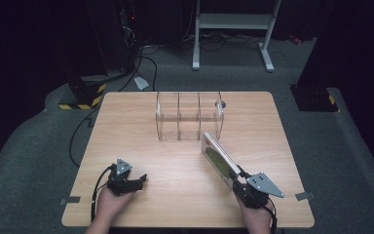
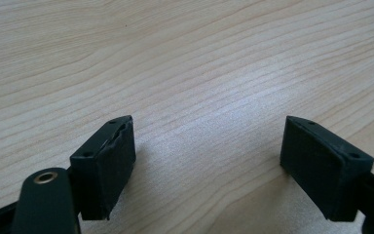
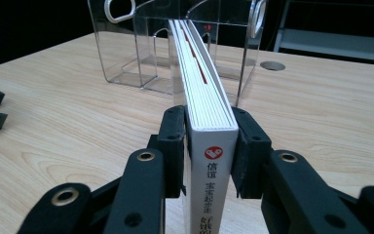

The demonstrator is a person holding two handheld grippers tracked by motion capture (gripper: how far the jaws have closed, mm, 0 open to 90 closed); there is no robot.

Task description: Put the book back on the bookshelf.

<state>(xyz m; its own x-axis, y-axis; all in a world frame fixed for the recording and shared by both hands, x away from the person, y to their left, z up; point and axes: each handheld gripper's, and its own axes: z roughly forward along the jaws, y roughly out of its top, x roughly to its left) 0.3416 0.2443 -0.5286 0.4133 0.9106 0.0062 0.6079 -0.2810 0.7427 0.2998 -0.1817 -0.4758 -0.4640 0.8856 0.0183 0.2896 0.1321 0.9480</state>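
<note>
Right tongs (image 3: 209, 146) clamp the book (image 3: 202, 92) by its spine end, aiming it at the clear rack (image 3: 126, 53) ahead; left tongs (image 2: 207, 161) rest released, empty.

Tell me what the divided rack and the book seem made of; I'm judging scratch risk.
Rack: clear glossy plastic, probably acrylic; table visible through its walls. Book: paper, white page edges, smooth, probably coated cover.
</note>
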